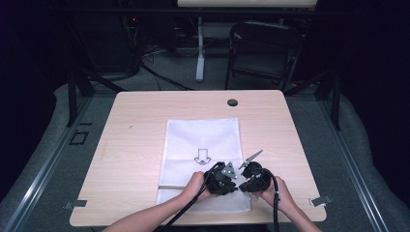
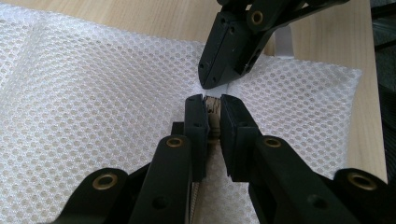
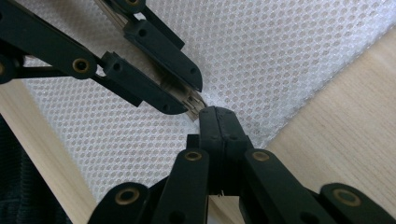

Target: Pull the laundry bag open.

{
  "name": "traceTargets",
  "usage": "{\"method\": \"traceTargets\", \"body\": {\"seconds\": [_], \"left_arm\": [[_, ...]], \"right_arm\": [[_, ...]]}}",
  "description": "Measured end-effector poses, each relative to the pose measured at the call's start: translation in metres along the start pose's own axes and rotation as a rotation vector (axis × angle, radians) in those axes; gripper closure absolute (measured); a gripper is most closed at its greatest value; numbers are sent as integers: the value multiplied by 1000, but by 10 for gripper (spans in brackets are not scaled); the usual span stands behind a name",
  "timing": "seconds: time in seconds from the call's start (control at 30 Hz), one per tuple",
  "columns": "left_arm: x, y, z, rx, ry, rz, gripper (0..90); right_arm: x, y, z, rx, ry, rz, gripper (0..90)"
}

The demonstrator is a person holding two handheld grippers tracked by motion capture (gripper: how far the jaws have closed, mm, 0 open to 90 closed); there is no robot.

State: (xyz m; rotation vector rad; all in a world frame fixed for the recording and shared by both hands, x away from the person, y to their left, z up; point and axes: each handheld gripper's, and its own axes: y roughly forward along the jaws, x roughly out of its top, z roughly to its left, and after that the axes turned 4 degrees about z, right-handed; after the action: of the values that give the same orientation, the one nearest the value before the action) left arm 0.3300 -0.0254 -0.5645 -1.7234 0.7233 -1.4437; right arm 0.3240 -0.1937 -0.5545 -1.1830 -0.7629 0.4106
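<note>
Bag: your white mesh laundry bag (image 1: 203,145) lies flat on the pale wooden table (image 1: 130,145), near its front edge, with a black arrow mark (image 1: 201,155) printed on the cloth.
Zipper pull: a small pale metal tab (image 2: 212,106) at the bag's near edge, just where your two grippers meet.
Left gripper (image 2: 211,100): your jaws are pressed almost together and pinch the zipper pull between their tips; the right gripper view shows the same grip (image 3: 190,101).
Right gripper (image 3: 217,114): your jaws are pressed fully together, tips down on the mesh right beside the pull; whether cloth is caught between them you cannot tell.
Hands: your left hand (image 1: 196,186) and right hand (image 1: 276,192) sit close together over the bag's near end.
</note>
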Motion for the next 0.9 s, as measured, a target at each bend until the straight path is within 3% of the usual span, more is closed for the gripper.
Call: {"method": "traceTargets", "body": {"seconds": [0.13,0.57,0.6,0.9], "left_arm": [[0,0,0,-1,2,-3,818],[0,-1,0,-5,9,0,819],[0,-1,0,-5,9,-1,819],[-2,-4,1,-7,3,0,819]], "right_arm": [[0,-1,-1,20,10,3,900],[0,-1,-1,5,5,11,900],[0,0,0,27,21,-7,900],[0,-1,-1,11,12,8,900]]}}
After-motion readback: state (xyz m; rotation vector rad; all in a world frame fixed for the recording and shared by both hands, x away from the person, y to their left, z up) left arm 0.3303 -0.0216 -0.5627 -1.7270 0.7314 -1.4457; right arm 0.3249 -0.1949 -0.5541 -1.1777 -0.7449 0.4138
